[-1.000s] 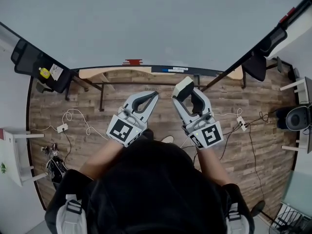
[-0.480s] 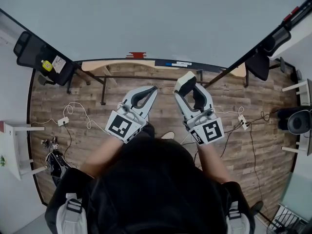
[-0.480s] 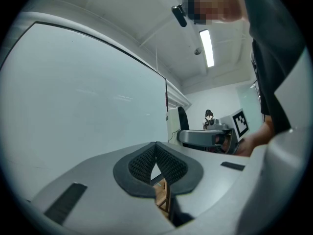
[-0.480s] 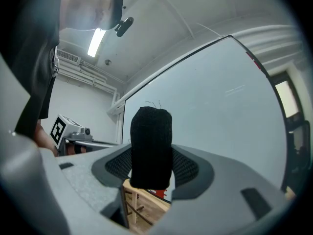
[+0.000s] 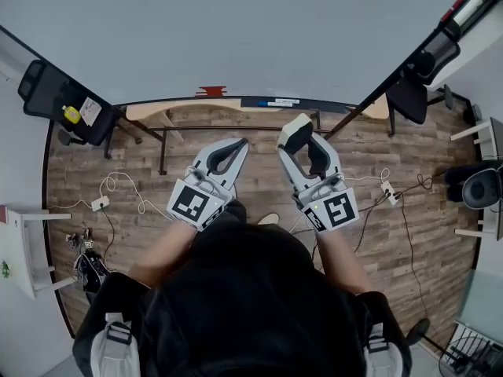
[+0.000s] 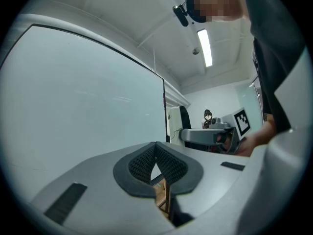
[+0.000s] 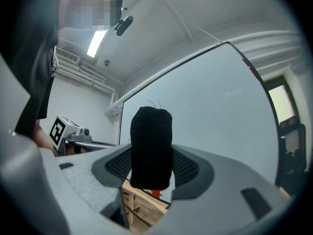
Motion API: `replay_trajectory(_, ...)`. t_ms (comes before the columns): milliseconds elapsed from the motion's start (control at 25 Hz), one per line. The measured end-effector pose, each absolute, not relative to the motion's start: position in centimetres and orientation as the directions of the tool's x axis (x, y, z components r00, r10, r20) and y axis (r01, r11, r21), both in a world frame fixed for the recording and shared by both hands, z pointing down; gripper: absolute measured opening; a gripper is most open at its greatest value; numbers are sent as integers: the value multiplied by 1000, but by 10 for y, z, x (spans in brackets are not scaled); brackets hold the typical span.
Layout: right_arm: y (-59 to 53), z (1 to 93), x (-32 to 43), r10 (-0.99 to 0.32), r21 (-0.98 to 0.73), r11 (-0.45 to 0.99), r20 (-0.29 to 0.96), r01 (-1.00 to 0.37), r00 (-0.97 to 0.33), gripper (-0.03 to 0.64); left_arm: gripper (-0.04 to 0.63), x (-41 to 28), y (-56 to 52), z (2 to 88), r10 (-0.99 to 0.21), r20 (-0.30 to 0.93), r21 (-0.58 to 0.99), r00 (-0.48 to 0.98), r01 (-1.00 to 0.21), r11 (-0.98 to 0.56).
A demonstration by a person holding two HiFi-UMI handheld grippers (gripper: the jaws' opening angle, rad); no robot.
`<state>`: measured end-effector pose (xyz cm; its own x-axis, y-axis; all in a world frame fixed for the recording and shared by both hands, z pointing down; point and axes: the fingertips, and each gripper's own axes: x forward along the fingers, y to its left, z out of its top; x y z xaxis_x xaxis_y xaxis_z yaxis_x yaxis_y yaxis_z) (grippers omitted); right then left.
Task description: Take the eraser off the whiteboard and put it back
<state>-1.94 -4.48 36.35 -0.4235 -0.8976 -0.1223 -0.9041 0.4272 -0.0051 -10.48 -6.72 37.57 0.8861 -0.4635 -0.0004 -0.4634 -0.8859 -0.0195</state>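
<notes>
My right gripper [image 5: 302, 138] [image 7: 151, 173] is shut on the eraser [image 5: 295, 135], whose black felt face [image 7: 151, 146] stands upright between the pads in the right gripper view. It is held a short way off the whiteboard [image 5: 251, 30] [image 7: 205, 111], above the board's tray [image 5: 267, 104]. My left gripper [image 5: 236, 149] [image 6: 156, 153] is to the left of it, its tips together with nothing between them, facing the same whiteboard [image 6: 78, 97].
A red marker [image 5: 211, 93] and a blue-and-white marker [image 5: 275, 103] lie on the tray. Board legs and a crossbar [image 5: 236, 129] stand on the wooden floor [image 5: 236, 187], with cables and a power strip [image 5: 100, 204]. A chair [image 5: 409, 100] stands at the right.
Both grippers keep their places and grips; only the head view has shifted slightly, so the board and tray sit a little differently in the picture.
</notes>
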Motion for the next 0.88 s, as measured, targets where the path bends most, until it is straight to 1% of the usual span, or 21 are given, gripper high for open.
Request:
replay_trajectory(160, -35, 363, 1, -914, -3, 389, -125, -921, -386, 229, -6, -87, -61, 373, -448, -5, -26, 894, -448, -893)
replay_trajectory(440, -11, 359, 39, -939, 4, 316, -138, -949, -314, 229, -6, -42, -40, 369, -387, -5, -31, 922, -387, -921)
replay_trajectory(880, 1, 358, 117, -979, 13, 144, -144, -990, -144, 229, -6, 42, -31, 373, -217, -16, -26, 976, -217, -976)
